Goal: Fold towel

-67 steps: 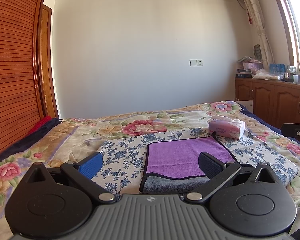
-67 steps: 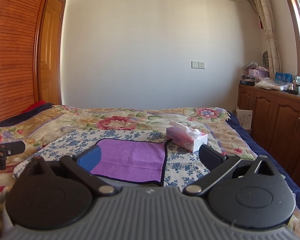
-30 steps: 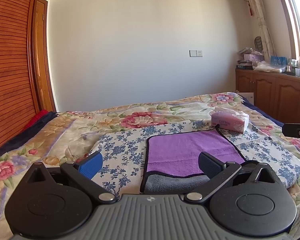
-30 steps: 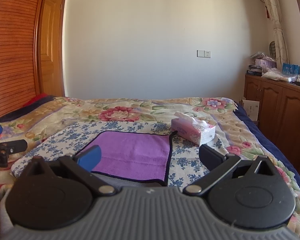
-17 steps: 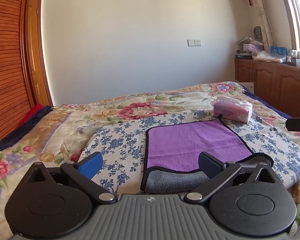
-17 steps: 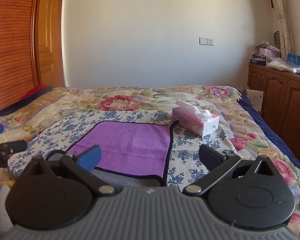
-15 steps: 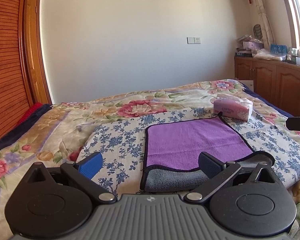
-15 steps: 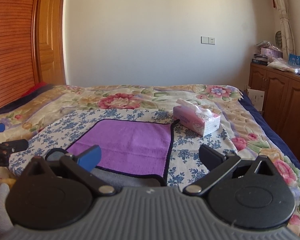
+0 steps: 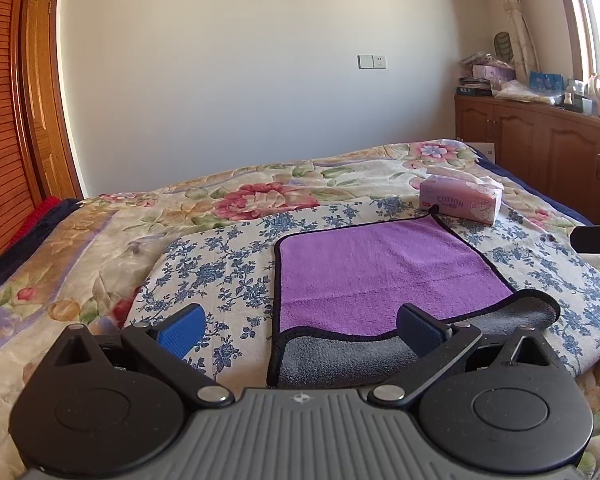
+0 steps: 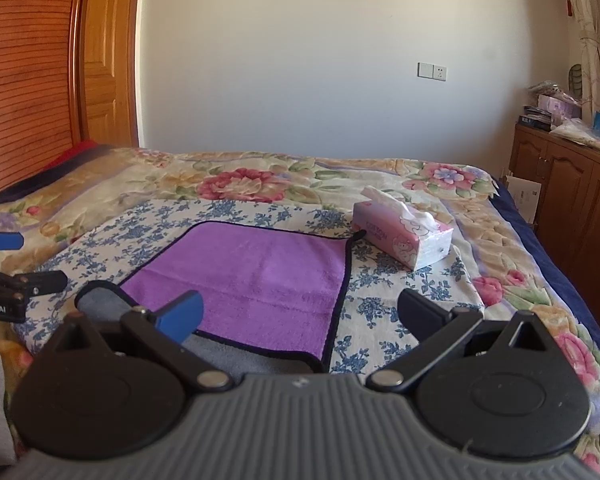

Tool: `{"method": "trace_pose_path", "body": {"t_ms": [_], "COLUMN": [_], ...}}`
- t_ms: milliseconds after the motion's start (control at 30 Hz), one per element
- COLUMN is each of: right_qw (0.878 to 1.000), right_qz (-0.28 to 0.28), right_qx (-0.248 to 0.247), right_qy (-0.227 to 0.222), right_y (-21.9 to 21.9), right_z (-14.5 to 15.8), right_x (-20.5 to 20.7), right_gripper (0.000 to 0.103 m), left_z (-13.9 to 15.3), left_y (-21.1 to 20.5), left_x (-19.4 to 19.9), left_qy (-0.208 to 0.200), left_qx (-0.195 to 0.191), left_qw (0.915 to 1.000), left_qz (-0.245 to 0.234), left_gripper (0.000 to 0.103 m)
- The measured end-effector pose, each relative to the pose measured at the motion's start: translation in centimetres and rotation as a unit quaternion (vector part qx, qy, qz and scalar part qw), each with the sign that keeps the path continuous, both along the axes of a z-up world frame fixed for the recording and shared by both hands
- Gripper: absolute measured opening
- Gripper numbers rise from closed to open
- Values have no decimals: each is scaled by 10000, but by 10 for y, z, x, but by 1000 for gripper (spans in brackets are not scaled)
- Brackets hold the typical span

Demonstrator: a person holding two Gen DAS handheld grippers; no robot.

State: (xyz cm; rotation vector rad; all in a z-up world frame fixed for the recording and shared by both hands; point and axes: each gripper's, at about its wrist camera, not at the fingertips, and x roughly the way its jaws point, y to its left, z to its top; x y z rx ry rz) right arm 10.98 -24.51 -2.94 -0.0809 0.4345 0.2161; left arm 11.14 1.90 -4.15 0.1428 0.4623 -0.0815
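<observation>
A purple towel [image 9: 380,272] with black trim lies on a blue-flowered cloth on the bed. Its near edge is turned over and shows the grey underside [image 9: 340,360]. My left gripper [image 9: 300,328] is open and empty, above the towel's near left corner. In the right wrist view the towel [image 10: 252,276] lies ahead and left. My right gripper [image 10: 300,312] is open and empty, above the towel's near right corner. The left gripper's fingers [image 10: 4,240] show at the left edge there.
A pink tissue box [image 9: 460,198] stands just past the towel's far right corner; it also shows in the right wrist view [image 10: 400,236]. The floral bedspread [image 9: 260,192] spreads all around. Wooden cabinets [image 9: 540,152] line the right wall, a wooden wardrobe [image 10: 20,80] the left.
Both grippers have tilted down and moved forward, closer to the towel's near edge. The towel has not moved. Both stay open.
</observation>
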Motion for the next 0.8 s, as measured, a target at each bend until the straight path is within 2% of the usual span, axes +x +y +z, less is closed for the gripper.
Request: {"method": "trace_pose_path", "body": {"t_ms": [200, 467, 500, 600, 800], "right_qw": [9999, 9995, 9993, 9982, 9945], "right_qz": [37, 26, 34, 92, 132], "right_qx": [-79, -92, -108, -139, -87], "right_qy": [89, 312, 367, 578, 1033], "right_y": [-1, -6, -6, -7, -8], "right_z": [-5, -13, -15, -21, -34], "right_x": [15, 33, 35, 42, 54], "right_gripper": [103, 102, 102, 90, 89], "left_z": [-6, -14, -15, -18, -26], "left_y": [8, 16, 17, 18, 19], "left_x": [15, 36, 38, 44, 57], "left_qy": [105, 268, 293, 386, 590], "left_qx": [-155, -289, -307, -374, -424], "left_qw": [9998, 9992, 9991, 9985, 9969], "left_qz": [9, -26, -39, -113, -288], "left_gripper": [103, 97, 97, 95, 90]}}
